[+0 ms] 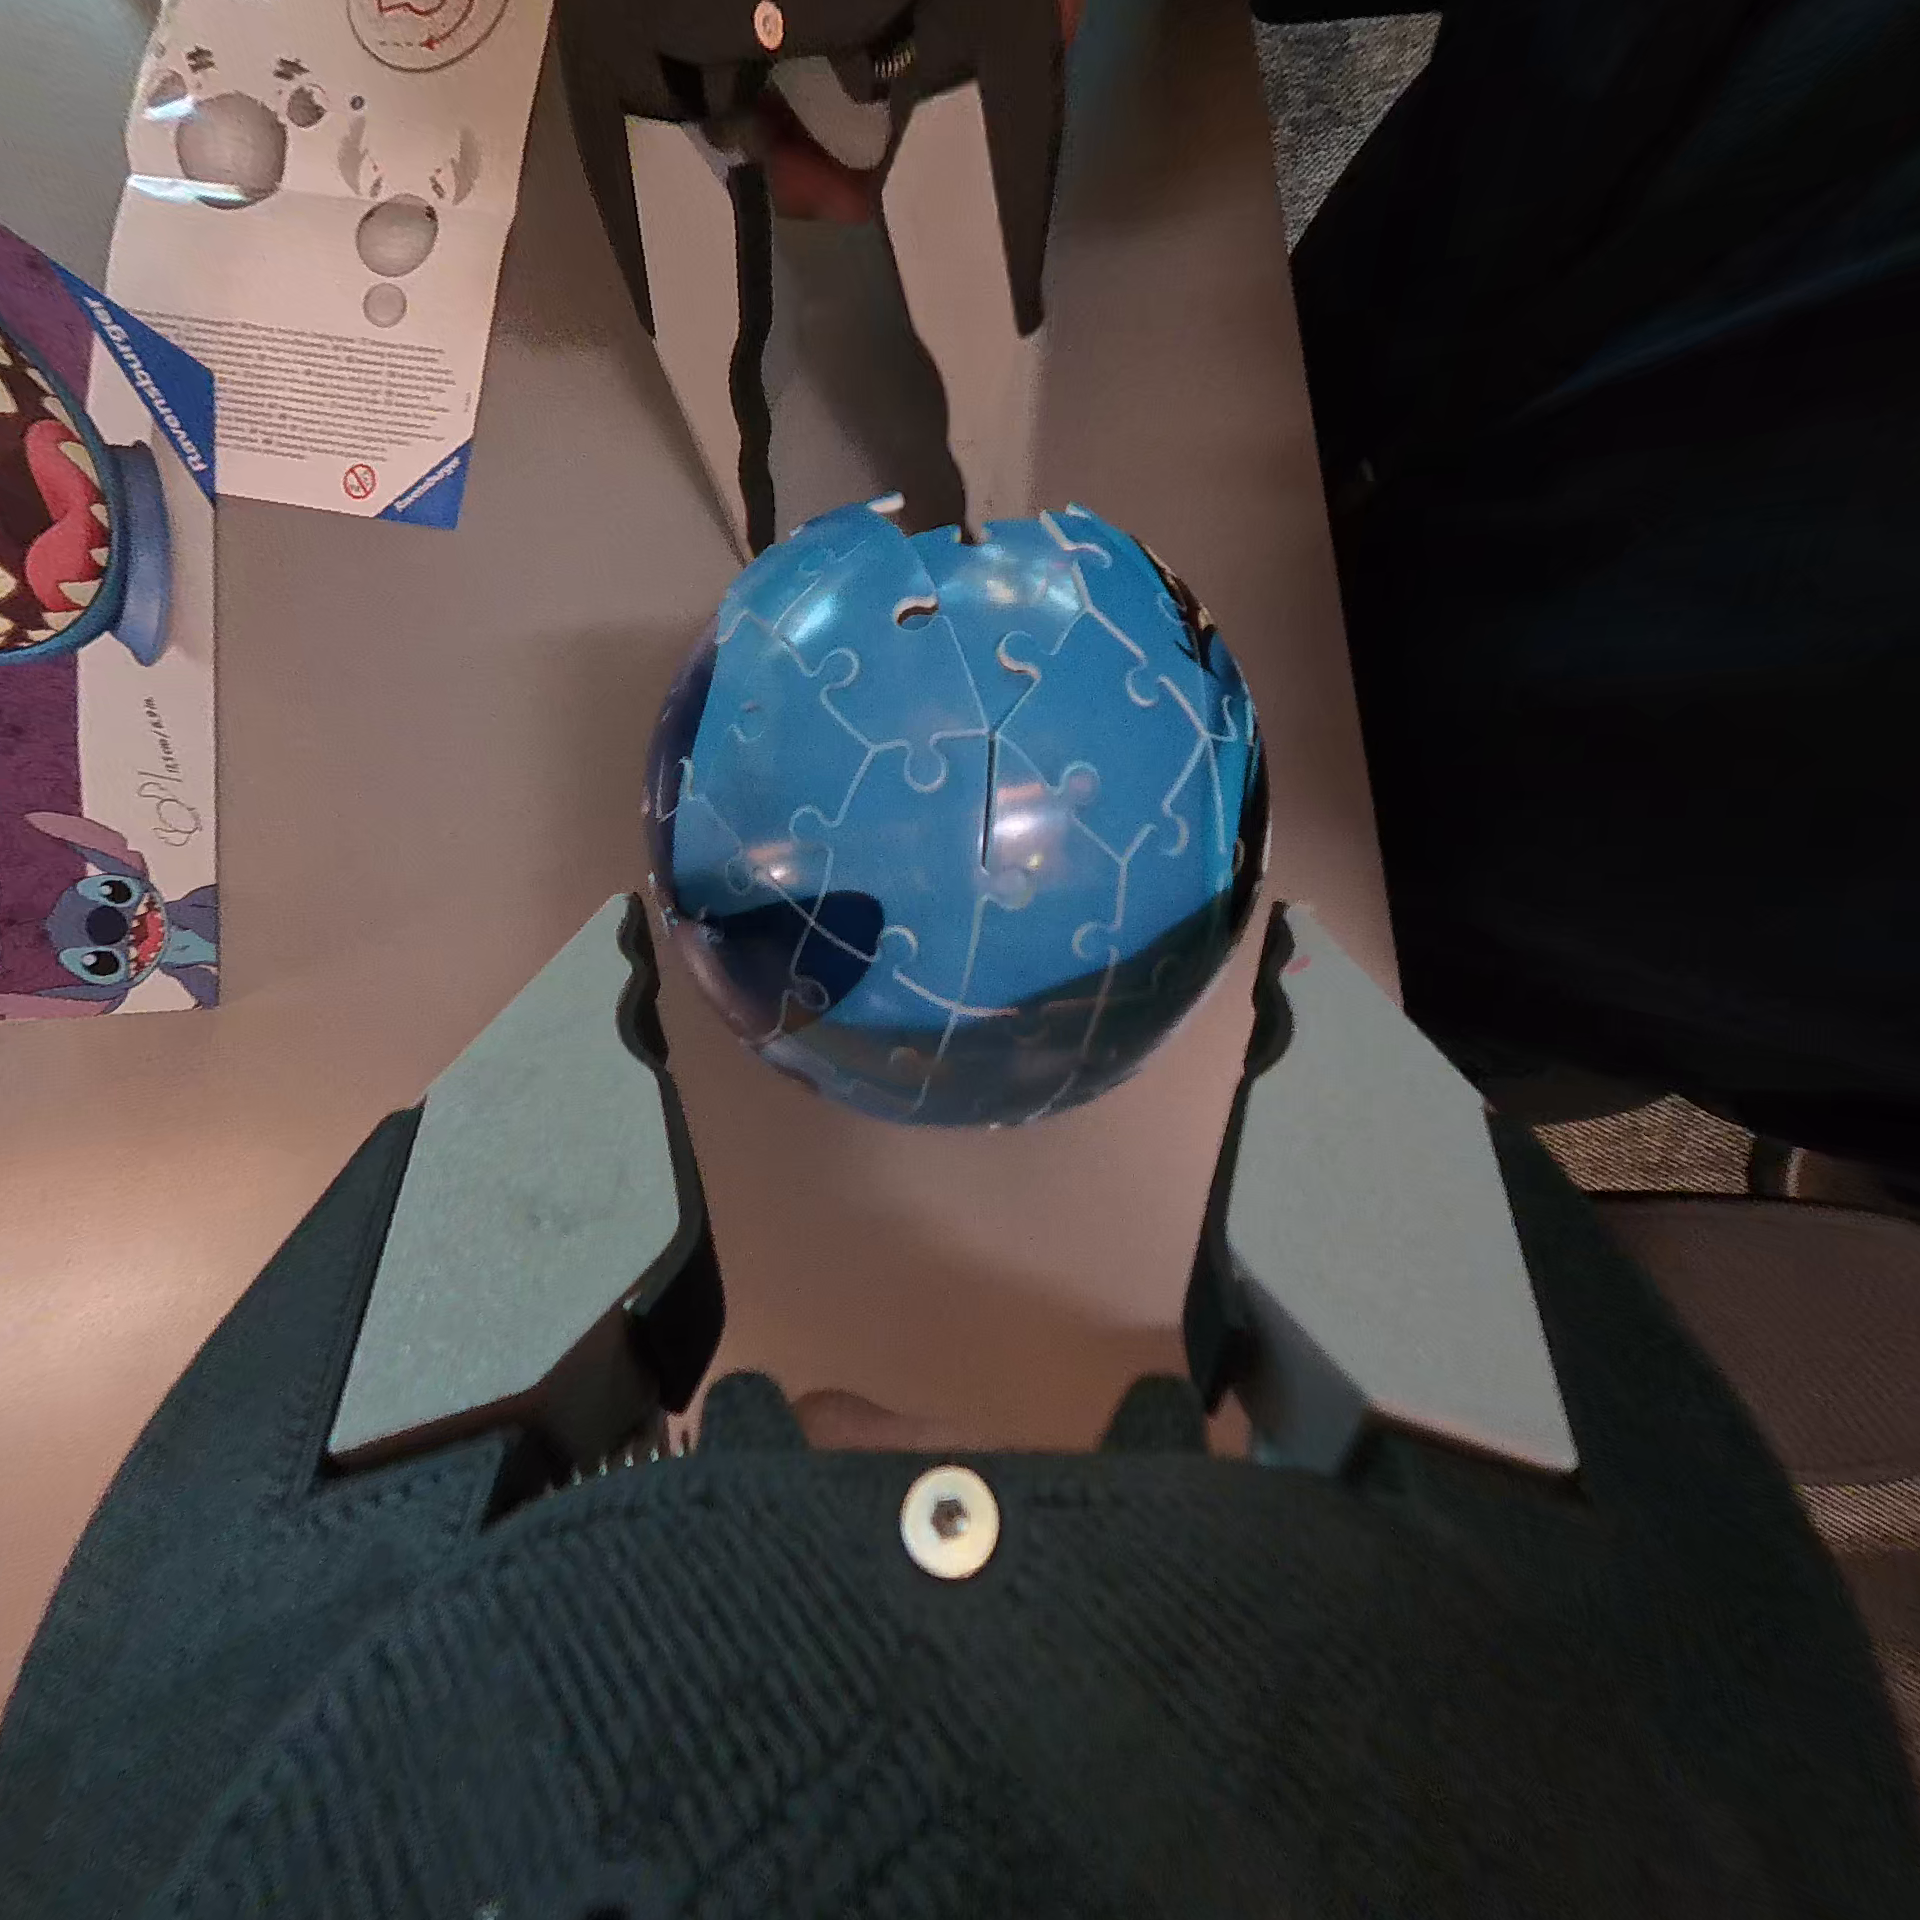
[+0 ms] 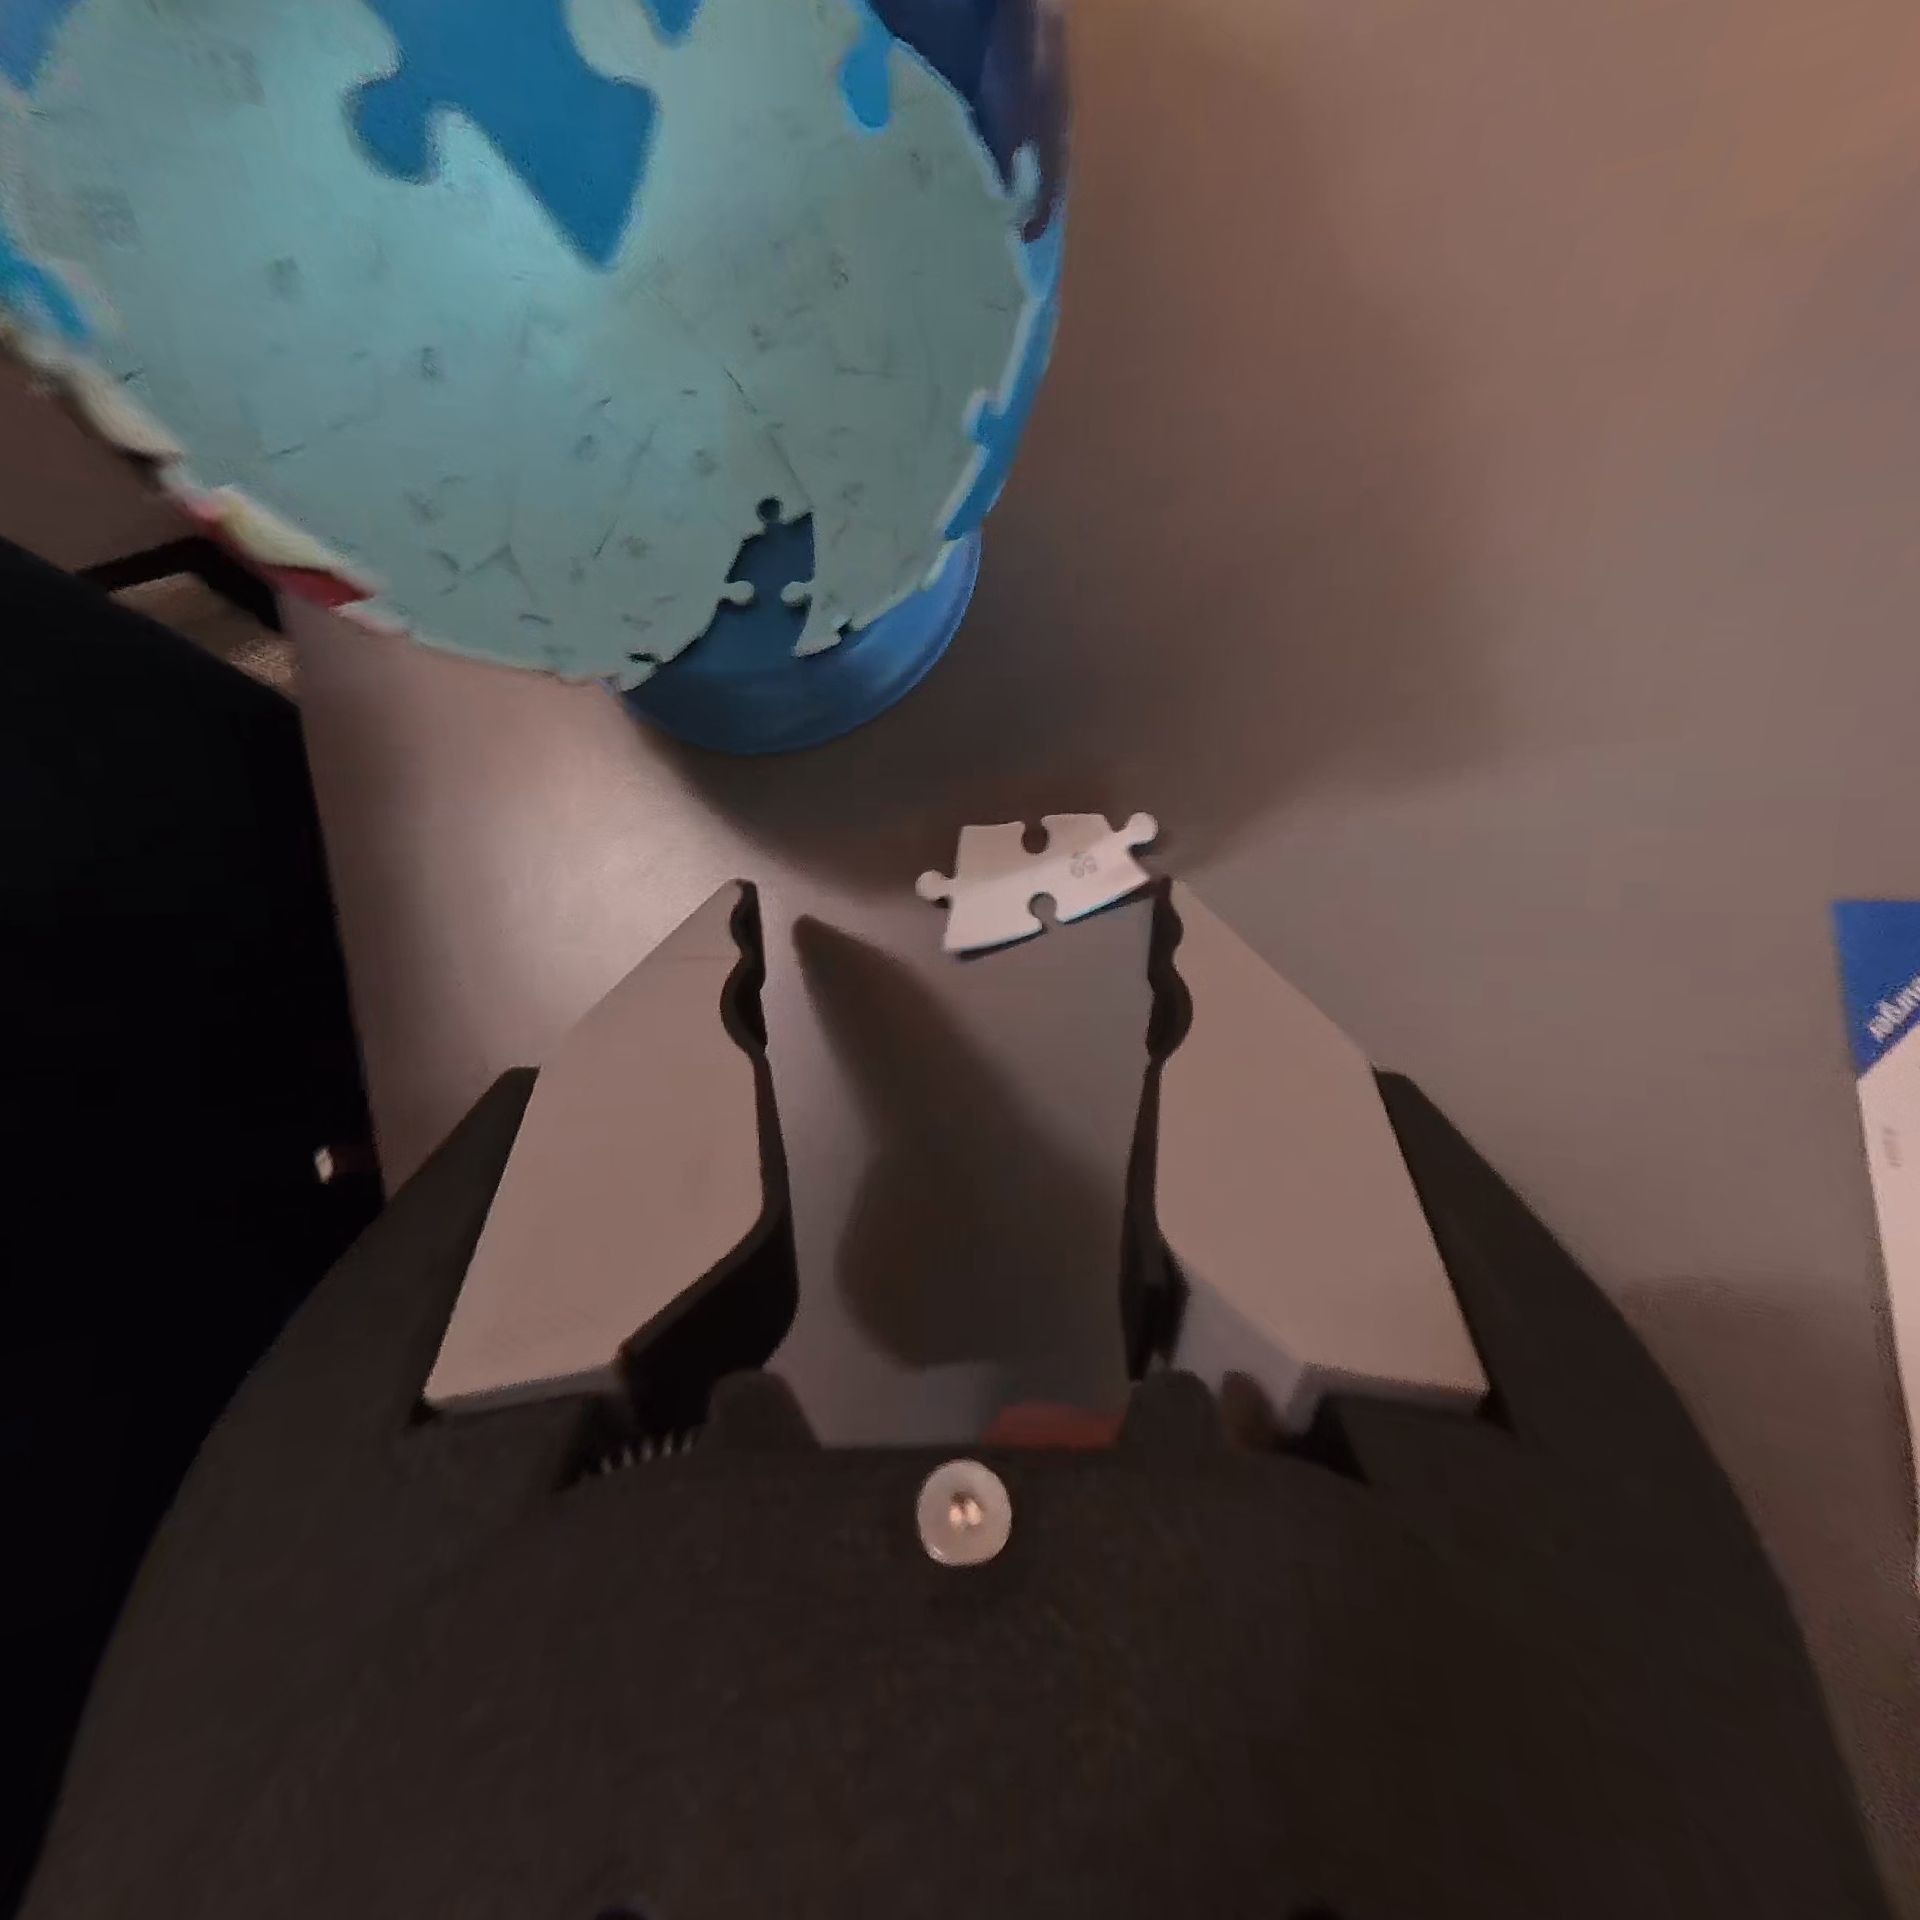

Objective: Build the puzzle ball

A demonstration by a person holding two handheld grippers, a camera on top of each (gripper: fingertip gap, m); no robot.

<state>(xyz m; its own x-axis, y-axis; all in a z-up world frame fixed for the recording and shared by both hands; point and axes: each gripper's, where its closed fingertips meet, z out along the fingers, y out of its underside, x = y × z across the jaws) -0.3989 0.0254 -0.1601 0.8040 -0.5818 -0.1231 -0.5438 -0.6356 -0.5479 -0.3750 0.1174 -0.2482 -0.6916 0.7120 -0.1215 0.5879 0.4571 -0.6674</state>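
A blue puzzle ball point(image 1: 951, 821), partly built, stands on the grey table just beyond my left gripper point(image 1: 951, 914), which is open with a fingertip on each side of the ball's near part, not touching it. The right wrist view looks into the ball's pale hollow inside point(image 2: 499, 332), with gaps in the shell, on a blue stand point(image 2: 821, 675). A loose puzzle piece point(image 2: 1039, 878) lies face down on the table right beyond my right gripper point(image 2: 956, 894), which is open and empty. The right gripper also shows beyond the ball in the left wrist view point(image 1: 862, 499).
An instruction sheet point(image 1: 312, 260) and the purple puzzle box point(image 1: 94, 644) lie at the left on the table point(image 1: 436, 727). A dark chair point(image 1: 1621, 520) stands off the table's right edge. A blue and white sheet edge point(image 2: 1881, 1091) lies right of my right gripper. There is about 15 cm between the tips of the two grippers.
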